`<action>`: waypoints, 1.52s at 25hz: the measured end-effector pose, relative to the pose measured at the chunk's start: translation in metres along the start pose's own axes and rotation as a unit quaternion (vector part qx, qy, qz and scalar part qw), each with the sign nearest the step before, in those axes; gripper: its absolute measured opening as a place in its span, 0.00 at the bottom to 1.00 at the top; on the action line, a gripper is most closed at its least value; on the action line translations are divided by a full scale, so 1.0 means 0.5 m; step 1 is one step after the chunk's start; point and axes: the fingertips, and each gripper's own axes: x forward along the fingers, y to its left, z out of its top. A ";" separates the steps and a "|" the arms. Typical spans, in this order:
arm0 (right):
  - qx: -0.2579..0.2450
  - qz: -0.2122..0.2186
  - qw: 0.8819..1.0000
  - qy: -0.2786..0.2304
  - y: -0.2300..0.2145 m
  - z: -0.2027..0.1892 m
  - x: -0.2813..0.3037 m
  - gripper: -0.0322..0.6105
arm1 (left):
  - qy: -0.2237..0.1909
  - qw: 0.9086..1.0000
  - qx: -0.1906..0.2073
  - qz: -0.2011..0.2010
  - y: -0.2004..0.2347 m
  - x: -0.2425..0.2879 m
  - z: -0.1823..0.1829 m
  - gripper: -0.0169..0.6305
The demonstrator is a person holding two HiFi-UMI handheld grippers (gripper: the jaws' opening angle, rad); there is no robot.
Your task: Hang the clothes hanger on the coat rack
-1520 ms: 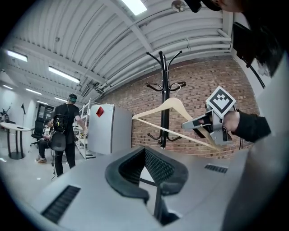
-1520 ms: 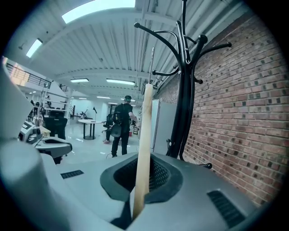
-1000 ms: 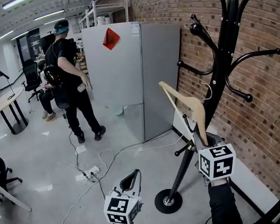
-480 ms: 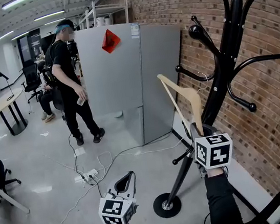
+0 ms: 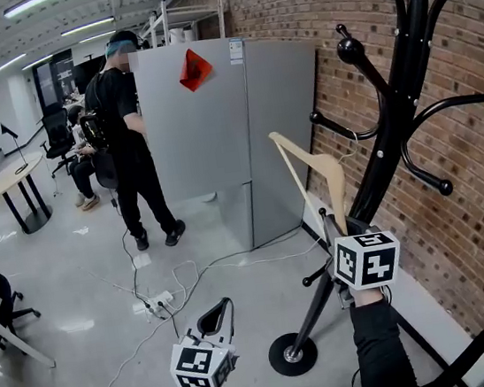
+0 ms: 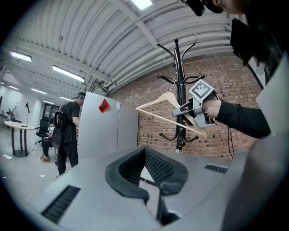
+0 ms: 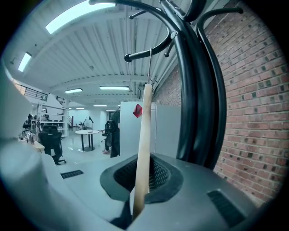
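Observation:
A pale wooden clothes hanger (image 5: 308, 167) stands tilted up in my right gripper (image 5: 334, 231), which is shut on its lower end. The tall black coat rack (image 5: 404, 76) rises just right of it, in front of the brick wall, with curved arms branching off. In the right gripper view the hanger (image 7: 143, 135) runs straight up from between the jaws, and its thin wire hook (image 7: 149, 65) ends just below a rack arm (image 7: 151, 48), apart from it. My left gripper (image 5: 221, 310) hangs low at the left, shut and holding nothing. It looks at the hanger (image 6: 165, 103) from the side.
A grey partition (image 5: 216, 138) with a red tag stands behind the hanger. A person in black (image 5: 133, 150) stands beside it. Cables and a power strip (image 5: 159, 303) lie on the floor. The rack's round base (image 5: 292, 354) sits between my grippers. A round table (image 5: 12, 176) stands far left.
The right gripper has carried the hanger slightly left and closer to the rack. The person in black has stepped toward the partition. The left gripper has barely moved.

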 end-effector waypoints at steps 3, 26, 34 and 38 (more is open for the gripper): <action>0.000 0.001 1.000 -0.005 0.002 0.001 0.001 0.06 | 0.001 1.000 0.000 -0.002 -0.003 0.000 0.000 0.04; -0.026 0.016 0.995 -0.093 -0.021 0.069 -0.105 0.21 | 0.004 1.000 0.008 -0.017 -0.078 -0.008 -0.007 0.04; -0.034 0.012 0.993 -0.114 0.041 0.086 -0.163 0.21 | -0.002 1.000 0.007 -0.026 -0.058 -0.068 -0.002 0.04; -0.026 0.009 0.990 -0.136 0.045 0.090 -0.203 0.21 | -0.004 0.999 0.008 -0.032 -0.060 -0.083 -0.006 0.04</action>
